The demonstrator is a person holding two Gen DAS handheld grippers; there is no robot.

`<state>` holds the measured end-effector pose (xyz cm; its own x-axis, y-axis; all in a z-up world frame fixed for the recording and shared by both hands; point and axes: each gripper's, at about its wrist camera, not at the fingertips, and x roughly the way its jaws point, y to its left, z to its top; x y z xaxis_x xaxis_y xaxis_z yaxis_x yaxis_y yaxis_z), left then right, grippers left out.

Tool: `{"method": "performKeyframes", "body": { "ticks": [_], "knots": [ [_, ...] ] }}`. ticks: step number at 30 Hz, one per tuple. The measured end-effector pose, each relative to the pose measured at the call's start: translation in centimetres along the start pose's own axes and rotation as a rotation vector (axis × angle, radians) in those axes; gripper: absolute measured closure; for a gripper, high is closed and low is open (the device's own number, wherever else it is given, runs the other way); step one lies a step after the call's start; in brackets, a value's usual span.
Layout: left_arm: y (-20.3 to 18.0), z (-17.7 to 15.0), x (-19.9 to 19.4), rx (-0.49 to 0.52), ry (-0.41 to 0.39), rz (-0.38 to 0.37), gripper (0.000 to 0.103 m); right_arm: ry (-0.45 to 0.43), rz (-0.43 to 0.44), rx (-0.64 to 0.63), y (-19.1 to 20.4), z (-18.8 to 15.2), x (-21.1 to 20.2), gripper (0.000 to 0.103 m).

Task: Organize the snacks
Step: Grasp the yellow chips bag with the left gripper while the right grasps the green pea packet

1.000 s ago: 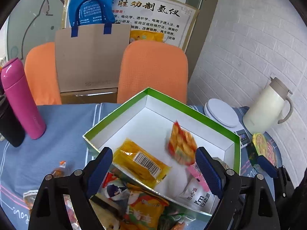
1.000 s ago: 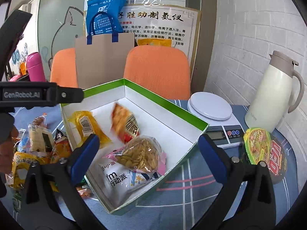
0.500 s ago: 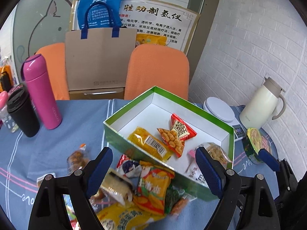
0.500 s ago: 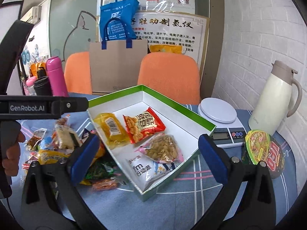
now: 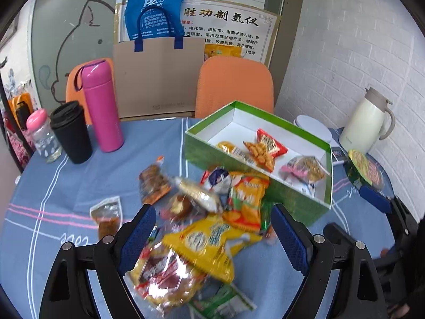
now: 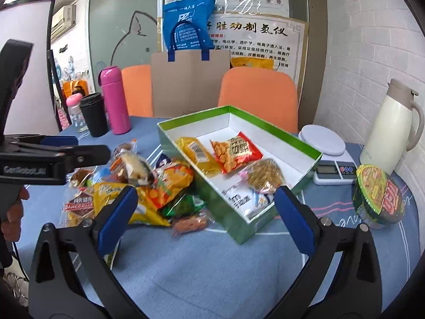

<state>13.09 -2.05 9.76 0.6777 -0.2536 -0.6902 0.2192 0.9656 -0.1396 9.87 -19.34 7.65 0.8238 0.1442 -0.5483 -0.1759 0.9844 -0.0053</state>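
The loose snack pile [image 5: 209,212] is lying on the desk [image 5: 79,186] directly ahead of the left hand-held gripper [image 5: 212,228], and it is appearing motion-blurred in the left wrist view, so the packets in it cannot be counted. The nearest packets are being cut off by the lower frame edge. The left hand-held gripper is standing released, holding nothing. The right hand-held gripper [image 6: 205,210] is likewise standing released and empty, with the pile ahead and to its left.

The green box [image 6: 233,220] is sitting ahead of the right hand-held gripper, touching the pile. It is containing four packets: one yellow packet [image 6: 198,154], one red packet [image 6: 235,152], one clear seed packet [image 6: 264,175] and one white packet [image 6: 247,199], the last partly hidden under the seed packet and behind the box wall.

Beyond the left hand-held gripper, one pink flask [image 5: 101,106], one black cup [image 5: 71,130] and one small bottle [image 5: 43,135] are standing upright. One scale [image 6: 329,154], one cream jug [image 6: 393,127] and one noodle bowl [image 6: 379,194] are resting to the right.
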Motion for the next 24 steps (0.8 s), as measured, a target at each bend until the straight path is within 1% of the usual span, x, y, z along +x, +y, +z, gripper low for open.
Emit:
{"method": "performKeyframes", "body": {
  "ticks": [3,5,6,8,10,13,16,18,22,24],
  "knots": [
    [1.3,-2.5,-0.8,0.005,0.018,-0.024,0.013,0.025,0.009,0.017,0.0,-1.0,0.4,0.001],
    [2.2,-4.3,-1.1,0.013,0.04,-0.043,0.013,0.045,0.037,0.042,0.0,-1.7,0.8,0.001],
    [2.7,-5.2,-1.1,0.015,0.053,-0.039,0.013,0.056,0.061,0.053,0.1,-2.0,1.0,0.001],
    [3.6,-6.9,-1.2,0.019,0.078,-0.026,0.013,0.079,0.14,0.059,0.8,-2.7,1.4,0.001],
    [4.8,-8.5,-1.2,-0.004,0.108,-0.016,0.013,0.109,0.207,0.031,2.3,-3.4,1.7,0.001],
    [6.7,-10.2,-1.4,-0.06,0.13,-0.028,0.013,0.154,0.281,-0.036,5.0,-4.3,2.4,0.001],
    [8.5,-11.1,-1.7,-0.111,0.139,-0.036,0.013,0.185,0.341,-0.111,7.8,-4.9,2.9,0.001],
    [9.6,-11.3,-2.1,-0.141,0.134,-0.045,0.013,0.214,0.374,-0.139,9.0,-5.3,3.2,0.001],
    [10.5,-10.9,-2.4,-0.18,0.112,-0.081,0.013,0.247,0.406,-0.127,10.5,-5.7,4.3,0.001],
    [10.4,-10.6,-2.0,-0.179,0.116,-0.088,0.013,0.262,0.404,-0.117,10.6,-5.8,4.7,0.007]
  ]
}}
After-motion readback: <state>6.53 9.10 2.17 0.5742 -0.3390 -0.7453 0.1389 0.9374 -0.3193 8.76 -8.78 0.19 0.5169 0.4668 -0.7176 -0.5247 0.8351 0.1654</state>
